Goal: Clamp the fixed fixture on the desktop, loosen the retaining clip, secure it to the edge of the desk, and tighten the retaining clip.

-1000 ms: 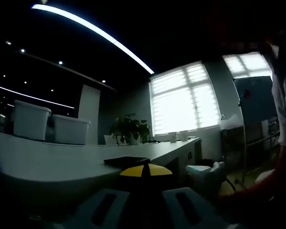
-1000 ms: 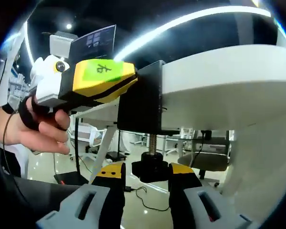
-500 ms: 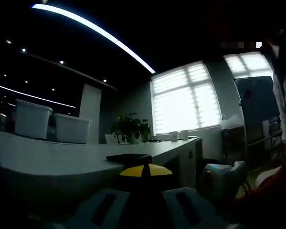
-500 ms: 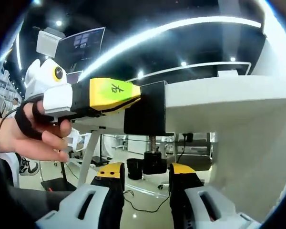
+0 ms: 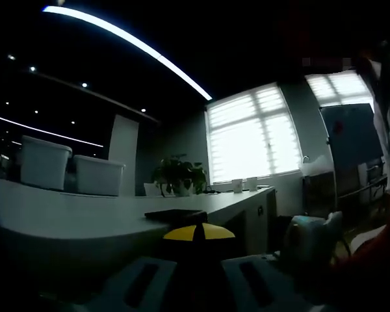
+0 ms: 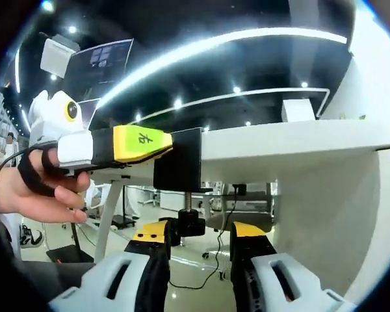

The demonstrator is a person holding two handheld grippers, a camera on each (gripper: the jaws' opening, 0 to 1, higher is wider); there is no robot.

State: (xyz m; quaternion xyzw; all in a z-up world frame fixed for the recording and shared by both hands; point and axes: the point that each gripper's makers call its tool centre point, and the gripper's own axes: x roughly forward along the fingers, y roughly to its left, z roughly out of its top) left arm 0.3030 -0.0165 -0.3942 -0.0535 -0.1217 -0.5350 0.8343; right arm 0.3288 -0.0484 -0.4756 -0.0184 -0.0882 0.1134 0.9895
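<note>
The black fixture sits clamped over the edge of the white desk. Its screw hangs below and ends in a black knob. My left gripper, yellow with a green label and held by a hand, is shut on the fixture's side. In the left gripper view its yellow tips meet at the desk edge, behind a dark flat plate. My right gripper is open below the desk, and the knob shows beyond its jaws, apart from them. It also appears pale and blurred.
Two white bins and a potted plant stand on the far desk top, with cups by the bright window. A white side panel closes off the right; a slanted desk leg is on the left.
The right gripper view has drawn back from the knob, which now looks smaller and farther off. In the left gripper view the right gripper has moved right and closer. My left gripper stays put.
</note>
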